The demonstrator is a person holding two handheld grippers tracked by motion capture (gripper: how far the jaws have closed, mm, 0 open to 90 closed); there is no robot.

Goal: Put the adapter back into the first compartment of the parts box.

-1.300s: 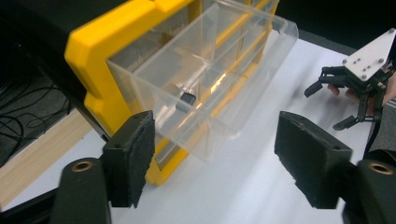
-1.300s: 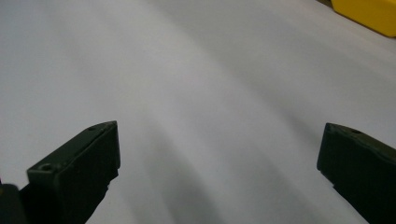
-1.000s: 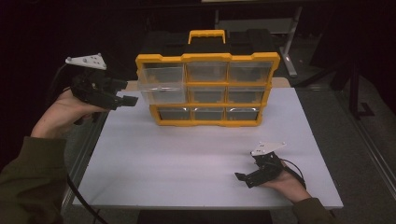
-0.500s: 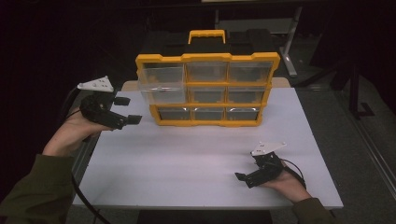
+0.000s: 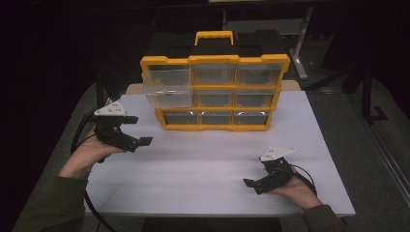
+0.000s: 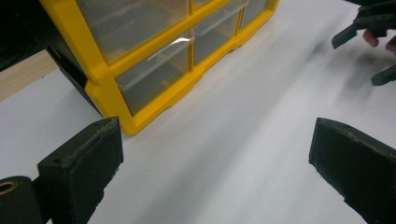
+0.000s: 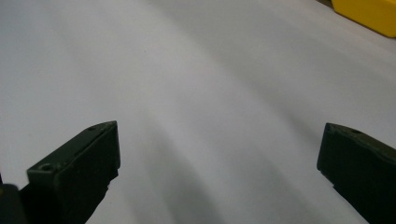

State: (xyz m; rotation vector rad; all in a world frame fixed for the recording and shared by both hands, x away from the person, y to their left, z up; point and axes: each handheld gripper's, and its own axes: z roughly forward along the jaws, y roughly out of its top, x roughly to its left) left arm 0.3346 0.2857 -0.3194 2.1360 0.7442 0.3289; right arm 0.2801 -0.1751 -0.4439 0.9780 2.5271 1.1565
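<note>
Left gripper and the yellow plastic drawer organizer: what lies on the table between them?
Nothing: bare white table separates the open left gripper from the yellow plastic drawer organizer, seen in the high view.

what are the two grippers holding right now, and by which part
Nothing is held. The left gripper is open above the white table, apart from the yellow plastic drawer organizer. The right gripper is open too, with bare tabletop between its jaws.

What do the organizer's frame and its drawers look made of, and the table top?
Organizer frame: yellow moulded plastic, likely, with a smooth, slightly glossy look and rounded edges. Drawers: clear plastic; you see through them and they catch glare. Table top: a matte white board, perhaps laminate; the material is uncertain.
</note>
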